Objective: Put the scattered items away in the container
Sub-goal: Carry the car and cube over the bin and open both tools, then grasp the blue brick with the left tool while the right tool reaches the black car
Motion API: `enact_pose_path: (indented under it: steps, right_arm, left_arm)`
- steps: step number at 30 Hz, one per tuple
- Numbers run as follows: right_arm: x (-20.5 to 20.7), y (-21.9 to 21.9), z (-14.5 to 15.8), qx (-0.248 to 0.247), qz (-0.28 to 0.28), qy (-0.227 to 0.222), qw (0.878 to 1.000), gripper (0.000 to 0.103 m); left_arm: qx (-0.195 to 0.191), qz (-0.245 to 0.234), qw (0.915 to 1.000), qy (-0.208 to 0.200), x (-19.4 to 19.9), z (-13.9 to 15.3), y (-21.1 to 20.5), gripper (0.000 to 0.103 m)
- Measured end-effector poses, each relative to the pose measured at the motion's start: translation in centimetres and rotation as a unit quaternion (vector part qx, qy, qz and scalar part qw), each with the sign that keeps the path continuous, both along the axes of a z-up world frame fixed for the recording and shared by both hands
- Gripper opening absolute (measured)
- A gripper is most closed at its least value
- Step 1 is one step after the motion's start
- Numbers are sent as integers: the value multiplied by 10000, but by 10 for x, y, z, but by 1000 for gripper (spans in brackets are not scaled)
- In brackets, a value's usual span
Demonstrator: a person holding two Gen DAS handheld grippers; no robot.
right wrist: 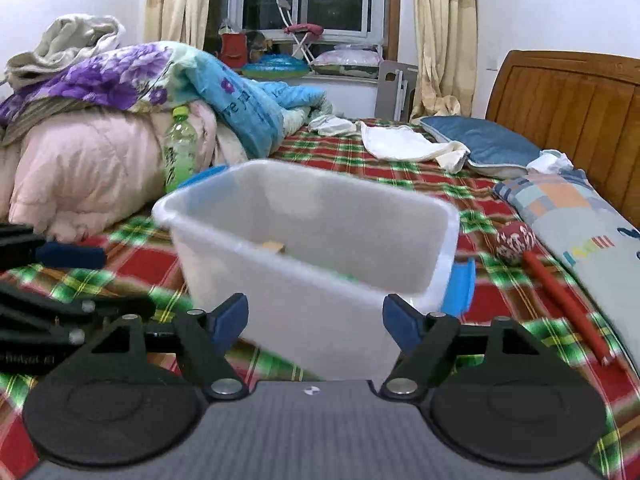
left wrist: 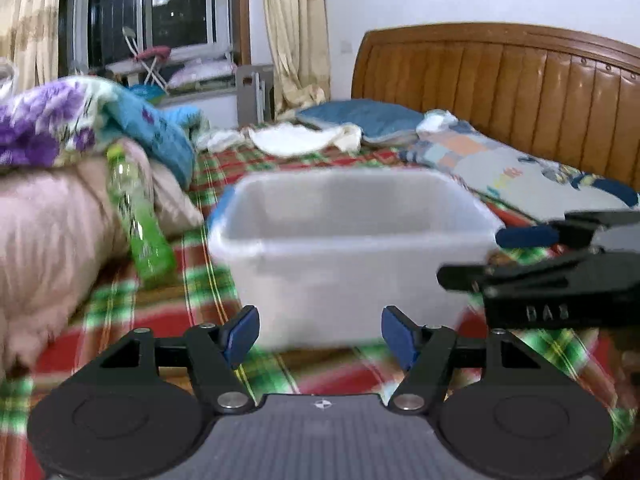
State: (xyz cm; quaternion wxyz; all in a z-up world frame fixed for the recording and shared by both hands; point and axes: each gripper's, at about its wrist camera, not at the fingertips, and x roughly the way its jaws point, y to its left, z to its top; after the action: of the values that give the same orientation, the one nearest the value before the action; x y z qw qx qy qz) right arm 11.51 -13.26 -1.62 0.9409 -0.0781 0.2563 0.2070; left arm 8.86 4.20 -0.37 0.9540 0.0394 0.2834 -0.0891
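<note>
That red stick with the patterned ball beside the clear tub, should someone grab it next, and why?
Probably yes: swing the right hand-held gripper, open and empty, toward the red stick lying on the plaid blanket, outside the clear tub. The green bottle also waits.

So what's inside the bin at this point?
In the right wrist view the bin holds a small tan block and a hint of something green. Its frosted wall hides the rest of the floor.
</note>
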Motion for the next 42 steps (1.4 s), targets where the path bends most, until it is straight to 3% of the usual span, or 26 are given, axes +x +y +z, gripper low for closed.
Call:
enact_pose_path:
  steps: [4,11,16,19,22,24,28,32,42]
  right_arm:
    - [-12,2,-7,-163,24,10,9999,77]
    - [-26,-7,-23,-212,-27,172,9996,77]
    - [-34,-17,-32,-251,-92,274,9993,77]
    - [-36,-22,-36,-251,-120,332,9991,76]
    - [-38,-26,-42,-299,-90,429,9986,73]
    - [-39,-27,-49,-361,-40,508,9980,71]
    - [-36,-29,-64,-506,-34,593,9970,63]
    - [-25,-32,-76,-578,-104,589,9965,63]
    - [11,-9,-86,-804,382,504,9948,64]
  left_arm:
    - [243,-135,9993,268,-21,-22,-12,71]
    - [236,-613,9959,624,-55,-59,-33,71]
    - [450,-906,9910,872,-63,-83,-55,56]
    - [477,-971,9889,1017,-62,-93,-60,40]
    - [211,-923,9877,1240,-57,-98,-54,28]
    - [40,-911,9869,1334,-56,-97,-47,26]
    - [319,-631,9907,1165,-55,-93,-34,26]
    - [157,-250,9926,1175,-46,-90,-11,26]
    - [189,-265,9925,1180,-37,-95,-11,26]
